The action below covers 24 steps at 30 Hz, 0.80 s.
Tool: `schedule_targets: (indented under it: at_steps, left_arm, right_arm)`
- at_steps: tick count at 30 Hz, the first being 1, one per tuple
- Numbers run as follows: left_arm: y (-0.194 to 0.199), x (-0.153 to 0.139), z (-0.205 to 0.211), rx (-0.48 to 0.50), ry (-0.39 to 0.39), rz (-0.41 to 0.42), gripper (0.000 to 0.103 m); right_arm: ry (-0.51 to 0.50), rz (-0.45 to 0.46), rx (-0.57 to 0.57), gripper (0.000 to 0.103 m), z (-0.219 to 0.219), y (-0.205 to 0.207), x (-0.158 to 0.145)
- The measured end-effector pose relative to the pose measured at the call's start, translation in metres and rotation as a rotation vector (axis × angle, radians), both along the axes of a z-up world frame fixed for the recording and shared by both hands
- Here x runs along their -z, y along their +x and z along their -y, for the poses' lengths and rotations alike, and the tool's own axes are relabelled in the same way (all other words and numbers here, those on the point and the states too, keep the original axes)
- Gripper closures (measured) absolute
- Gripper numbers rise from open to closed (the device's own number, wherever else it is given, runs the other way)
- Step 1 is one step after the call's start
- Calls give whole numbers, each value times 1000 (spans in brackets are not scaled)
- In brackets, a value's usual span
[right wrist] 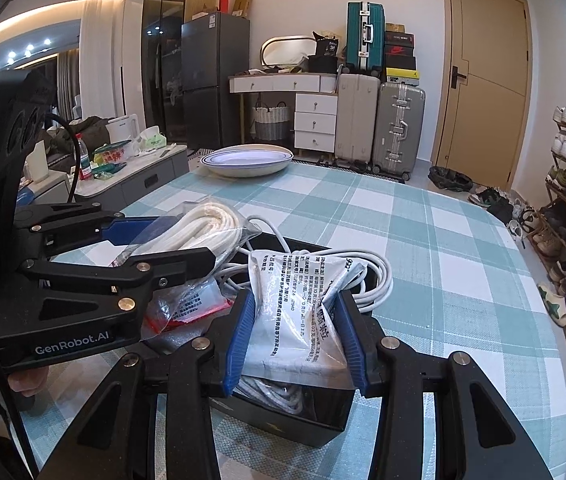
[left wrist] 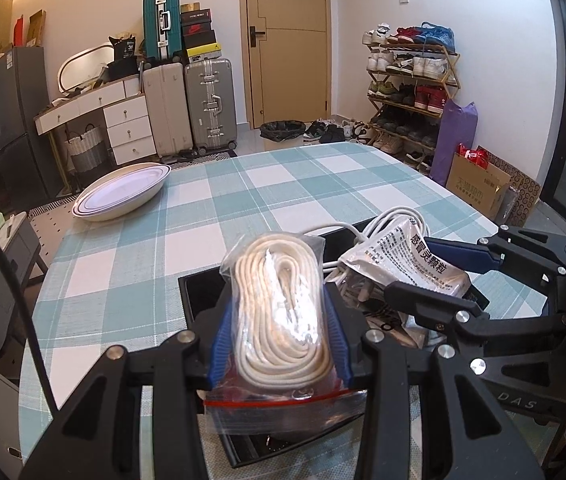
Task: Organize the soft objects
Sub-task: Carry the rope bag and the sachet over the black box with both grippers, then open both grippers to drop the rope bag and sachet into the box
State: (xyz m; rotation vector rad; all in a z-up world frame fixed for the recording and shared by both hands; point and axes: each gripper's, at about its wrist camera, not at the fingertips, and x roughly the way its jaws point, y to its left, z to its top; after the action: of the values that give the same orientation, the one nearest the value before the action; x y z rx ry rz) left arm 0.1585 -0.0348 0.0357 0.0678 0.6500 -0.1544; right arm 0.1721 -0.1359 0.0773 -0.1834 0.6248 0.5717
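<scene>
My left gripper (left wrist: 279, 308) is shut on a clear zip bag of coiled white rope (left wrist: 279, 300) and holds it over a black box (left wrist: 203, 292) on the checked table. It also shows in the right wrist view (right wrist: 199, 228). My right gripper (right wrist: 297, 320) is shut on a white printed sachet (right wrist: 299, 320) above the same black box (right wrist: 323, 420). The sachet also shows in the left wrist view (left wrist: 407, 256). White cable (right wrist: 367, 280) lies coiled in the box under the sachet.
A white oval dish (left wrist: 123, 192) sits at the table's far left corner, also in the right wrist view (right wrist: 247, 160). A red-sealed plastic bag (right wrist: 191, 308) lies in the box. Suitcases, drawers and a shoe rack stand beyond the table.
</scene>
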Motion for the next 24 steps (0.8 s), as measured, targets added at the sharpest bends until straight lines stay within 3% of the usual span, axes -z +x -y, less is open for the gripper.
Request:
schedule_targets:
  at_steps: [20, 24]
  left_arm:
    - [-5, 9, 0, 20, 14, -17, 60]
    - [-8, 8, 0, 29, 16, -14, 54]
  right_arm:
    - [-5, -22, -25, 61, -2, 4, 3]
    - [14, -19, -32, 52, 2, 3, 1]
